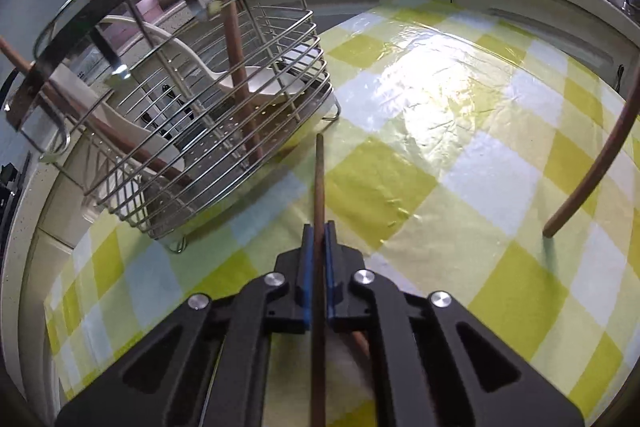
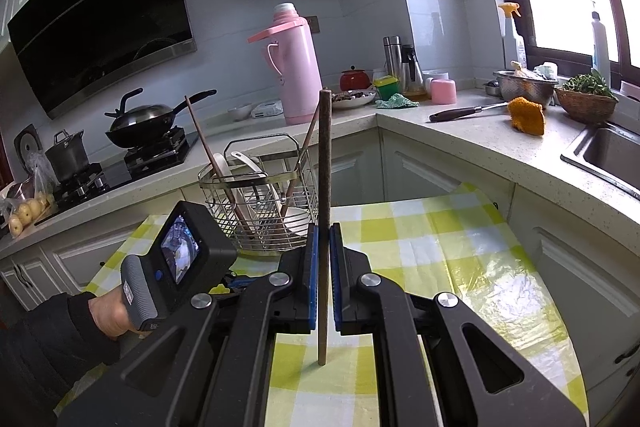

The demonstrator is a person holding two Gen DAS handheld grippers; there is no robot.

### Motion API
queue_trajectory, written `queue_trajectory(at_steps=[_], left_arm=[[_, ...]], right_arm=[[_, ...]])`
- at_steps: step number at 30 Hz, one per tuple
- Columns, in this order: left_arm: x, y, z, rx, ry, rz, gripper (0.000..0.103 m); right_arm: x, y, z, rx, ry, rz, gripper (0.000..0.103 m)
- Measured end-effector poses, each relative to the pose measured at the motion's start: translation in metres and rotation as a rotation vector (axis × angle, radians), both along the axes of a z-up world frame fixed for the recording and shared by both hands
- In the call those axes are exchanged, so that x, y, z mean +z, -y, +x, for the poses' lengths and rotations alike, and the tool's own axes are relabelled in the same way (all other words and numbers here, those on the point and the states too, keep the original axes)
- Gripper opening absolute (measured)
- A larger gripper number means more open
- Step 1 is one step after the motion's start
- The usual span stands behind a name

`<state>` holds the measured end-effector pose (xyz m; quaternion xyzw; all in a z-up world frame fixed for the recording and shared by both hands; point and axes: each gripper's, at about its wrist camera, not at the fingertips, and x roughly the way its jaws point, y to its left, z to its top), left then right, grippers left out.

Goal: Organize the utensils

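Left black two-finger gripper with blue pads is clamped on a thin brown wooden chopstick, held low and pointing forward, tip just short of the wire metal utensil basket at the near-left of the green-and-white checked tablecloth. Right black gripper with blue pads pinches a second brown wooden chopstick upright, its lower end near the cloth. Basket holds white spoons and wooden sticks; bare cloth lies to its right up to the white counter edge.

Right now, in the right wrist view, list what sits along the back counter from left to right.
Lidded pot → wok → pink thermos → red pot → pink cup → orange cloth → wicker basket.
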<state>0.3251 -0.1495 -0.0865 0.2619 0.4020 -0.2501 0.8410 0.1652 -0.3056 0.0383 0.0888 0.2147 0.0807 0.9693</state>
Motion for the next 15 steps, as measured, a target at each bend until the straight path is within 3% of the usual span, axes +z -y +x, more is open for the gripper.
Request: queue_trajectory(at_steps=[15], left_arm=[[0.037,-0.068,-0.089,0.058,0.105,-0.11,0.005]], right_arm=[[0.006,-0.046,-0.003,0.08,0.005,-0.016,0.007]])
